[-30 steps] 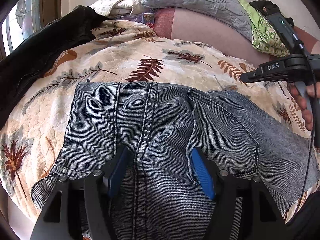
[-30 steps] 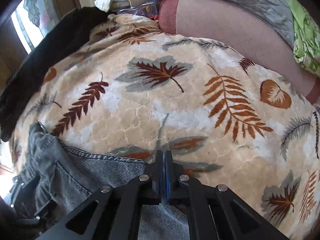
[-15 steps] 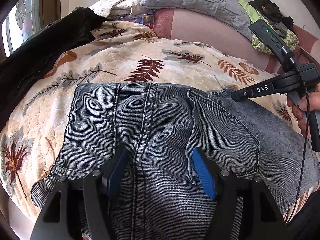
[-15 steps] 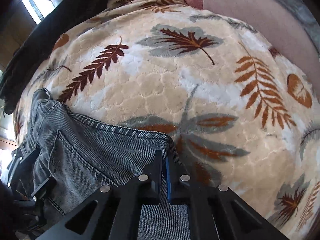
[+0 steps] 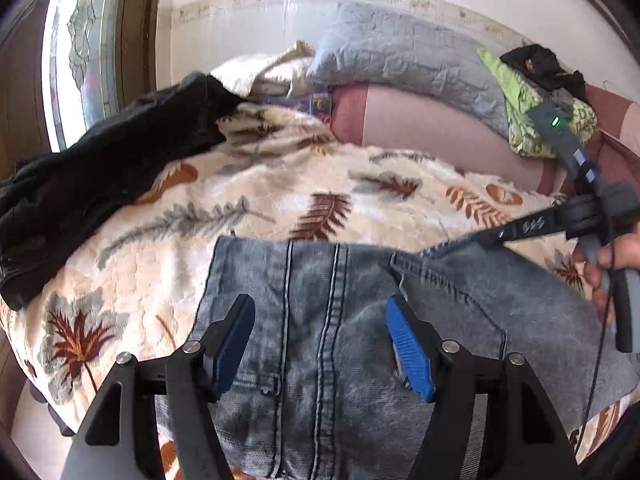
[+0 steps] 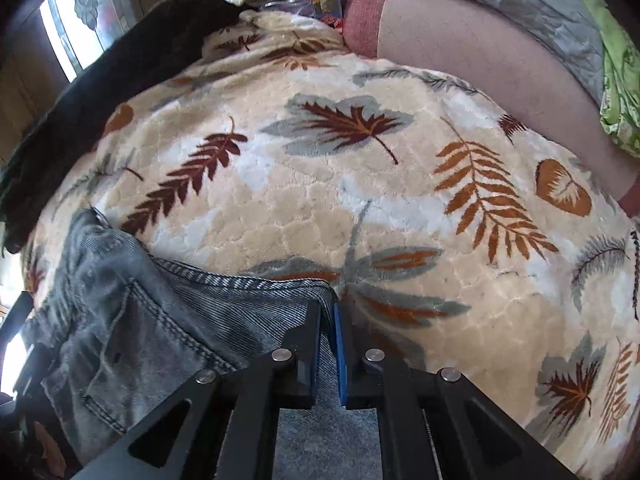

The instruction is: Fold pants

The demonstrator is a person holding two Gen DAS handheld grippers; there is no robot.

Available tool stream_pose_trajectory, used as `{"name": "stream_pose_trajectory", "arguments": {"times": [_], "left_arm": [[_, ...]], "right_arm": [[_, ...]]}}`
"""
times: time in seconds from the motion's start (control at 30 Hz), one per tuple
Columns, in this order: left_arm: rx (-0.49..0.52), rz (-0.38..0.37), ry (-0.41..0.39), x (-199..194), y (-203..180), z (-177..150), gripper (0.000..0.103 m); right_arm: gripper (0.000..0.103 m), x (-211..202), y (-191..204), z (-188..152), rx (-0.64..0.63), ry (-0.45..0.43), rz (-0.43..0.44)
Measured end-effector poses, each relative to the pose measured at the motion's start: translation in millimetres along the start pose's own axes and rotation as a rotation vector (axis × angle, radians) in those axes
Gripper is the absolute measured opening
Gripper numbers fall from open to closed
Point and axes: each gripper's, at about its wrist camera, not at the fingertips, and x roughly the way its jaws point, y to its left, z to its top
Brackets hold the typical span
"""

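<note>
Grey-blue jeans [image 5: 340,320] lie folded on a leaf-print blanket [image 5: 280,200], waistband edge toward the far side. My left gripper [image 5: 320,344] is open above the jeans' centre seam, blue pads apart on either side of it. My right gripper [image 6: 329,320] is shut on the far right corner of the jeans [image 6: 180,320], pinching the denim edge; it also shows in the left wrist view [image 5: 440,250] at the right, held by a hand.
A black garment [image 5: 100,184] lies at the blanket's left. A grey pillow [image 5: 400,56], a green cloth [image 5: 524,108] and a pink sheet [image 5: 432,128] lie at the back. A window [image 5: 80,48] is at the left. The bed edge runs at the lower left.
My left gripper has lifted and tilted up, so more of the wall and pillow shows. My right gripper has come down onto the jeans' far corner and stays shut there.
</note>
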Motion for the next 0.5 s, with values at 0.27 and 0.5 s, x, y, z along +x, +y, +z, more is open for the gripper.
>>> {"name": "stream_pose_trajectory", "arguments": {"times": [0.27,0.5], "left_arm": [[0.028,0.038,0.15,29,3,-21,0.073],[0.03,0.055,0.143,29,1,-20,0.075]], "right_arm": [[0.031,31,2,5,0.058,0.019,-0.152],[0.055,13,-30,2,0.114,0.004,-0.015]]}}
